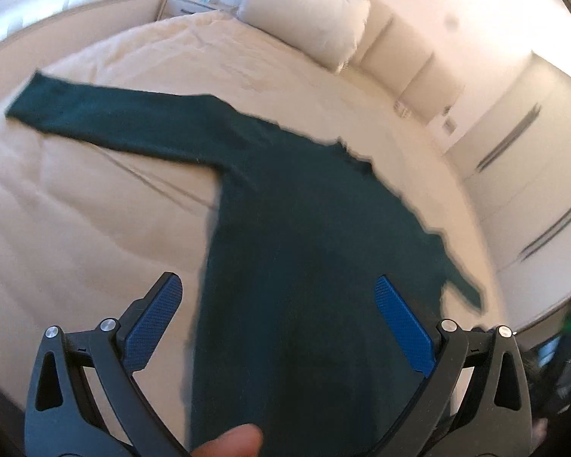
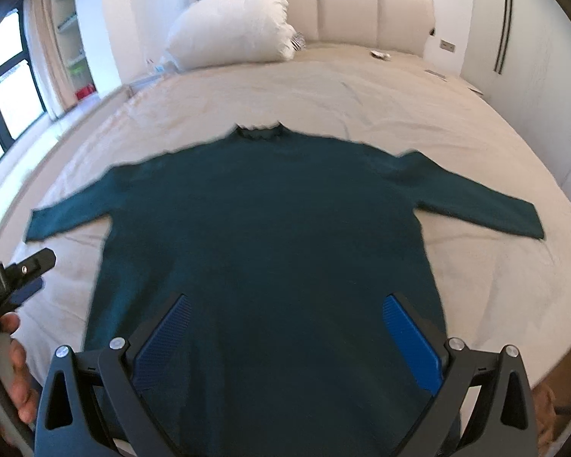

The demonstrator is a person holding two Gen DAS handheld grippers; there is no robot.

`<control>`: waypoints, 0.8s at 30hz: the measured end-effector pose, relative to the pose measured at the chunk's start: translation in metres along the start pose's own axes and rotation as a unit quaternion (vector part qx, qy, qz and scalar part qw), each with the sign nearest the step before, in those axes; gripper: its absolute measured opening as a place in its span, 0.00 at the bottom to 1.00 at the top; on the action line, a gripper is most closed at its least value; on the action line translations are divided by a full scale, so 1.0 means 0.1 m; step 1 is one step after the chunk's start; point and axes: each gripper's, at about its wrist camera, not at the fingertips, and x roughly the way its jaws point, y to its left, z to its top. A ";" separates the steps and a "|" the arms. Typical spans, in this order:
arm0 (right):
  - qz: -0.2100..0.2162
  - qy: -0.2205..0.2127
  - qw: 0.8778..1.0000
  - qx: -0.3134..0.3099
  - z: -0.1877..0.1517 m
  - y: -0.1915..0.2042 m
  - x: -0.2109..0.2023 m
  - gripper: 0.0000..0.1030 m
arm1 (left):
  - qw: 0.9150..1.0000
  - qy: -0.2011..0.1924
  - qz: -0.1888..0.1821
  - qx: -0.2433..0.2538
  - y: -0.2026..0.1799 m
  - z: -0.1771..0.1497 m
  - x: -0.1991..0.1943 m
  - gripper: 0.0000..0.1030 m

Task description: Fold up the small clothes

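Note:
A dark teal long-sleeved sweater [image 2: 262, 228] lies flat on the bed, collar toward the headboard and both sleeves spread out sideways. My right gripper [image 2: 285, 301] hovers open over its lower body, with nothing between the blue pads [image 2: 411, 339]. In the left wrist view the same sweater [image 1: 304, 251] runs diagonally, one sleeve stretching to the upper left. My left gripper [image 1: 278, 285] is open above the sweater's lower left side, holding nothing. That left gripper [image 2: 26, 270] also shows at the left edge of the right wrist view, held in a hand.
The bed has a cream sheet [image 2: 361, 106], a fluffy white pillow [image 2: 232, 26] and a padded headboard [image 2: 361, 11]. A window [image 2: 7, 87] stands to the left, white wardrobe doors [image 2: 533, 57] to the right. A fingertip [image 1: 232, 441] shows at the bottom of the left wrist view.

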 end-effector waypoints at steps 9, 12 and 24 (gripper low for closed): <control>0.092 0.013 0.996 -0.016 0.38 0.37 0.26 0.98 | 0.982 -0.065 -0.034 -0.174 1.38 0.65 -0.20 1.00; 0.128 0.026 0.991 -0.001 0.45 0.46 0.40 0.91 | 0.965 -0.101 -0.027 -0.242 1.89 0.91 -0.24 1.00; 0.155 0.067 0.986 0.007 0.50 0.64 0.82 0.76 | 0.892 -0.172 -0.029 -0.417 3.34 1.52 0.10 0.88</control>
